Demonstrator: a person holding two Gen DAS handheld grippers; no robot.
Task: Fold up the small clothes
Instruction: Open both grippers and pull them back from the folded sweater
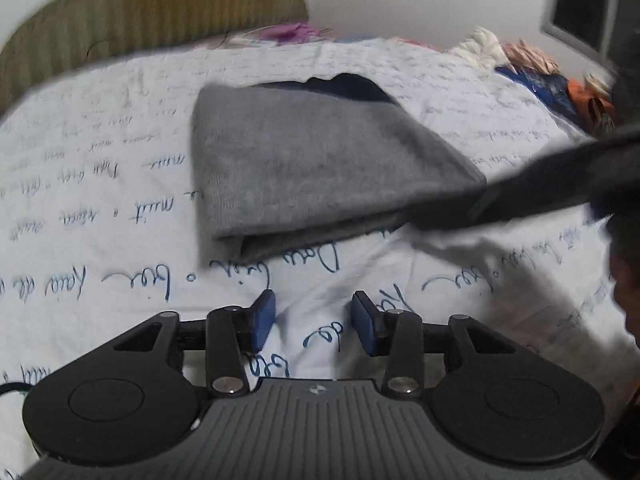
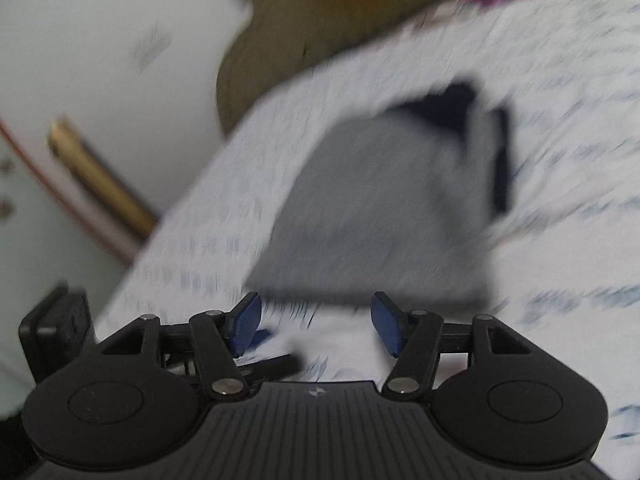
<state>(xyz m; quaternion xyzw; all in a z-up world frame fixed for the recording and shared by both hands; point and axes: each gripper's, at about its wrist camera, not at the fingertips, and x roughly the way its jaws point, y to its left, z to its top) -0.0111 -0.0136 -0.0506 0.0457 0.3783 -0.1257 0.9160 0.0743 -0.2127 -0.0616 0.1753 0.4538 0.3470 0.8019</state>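
My left gripper [image 1: 314, 322] has its jaws parted with nothing between the blue pads [image 1: 264, 320]; only the white bedsheet [image 1: 100, 184] with its blue handwriting print shows in the gap. My right gripper [image 2: 316, 326] is likewise parted and empty, though its view is heavily smeared.

From the left wrist, the folded grey garment [image 1: 316, 168] lies flat on the sheet at about 12 o'clock from the claw, near but not touching the pads. A dark navy piece [image 1: 352, 84] peeks out at its far edge, at roughly 1 o'clock. A dark blurred shape [image 1: 540, 184], which I cannot identify for certain, reaches in from 3 o'clock to the garment's right corner.

From the right wrist, the same grey garment [image 2: 380, 208] sits at 12 o'clock, its near edge just beyond the pads, with the navy piece [image 2: 452, 108] at its far side.

A heap of mixed clothes [image 1: 552, 80] lies at 2 o'clock in the left view, well apart. An olive headboard [image 1: 152, 12] stands at 11 o'clock.
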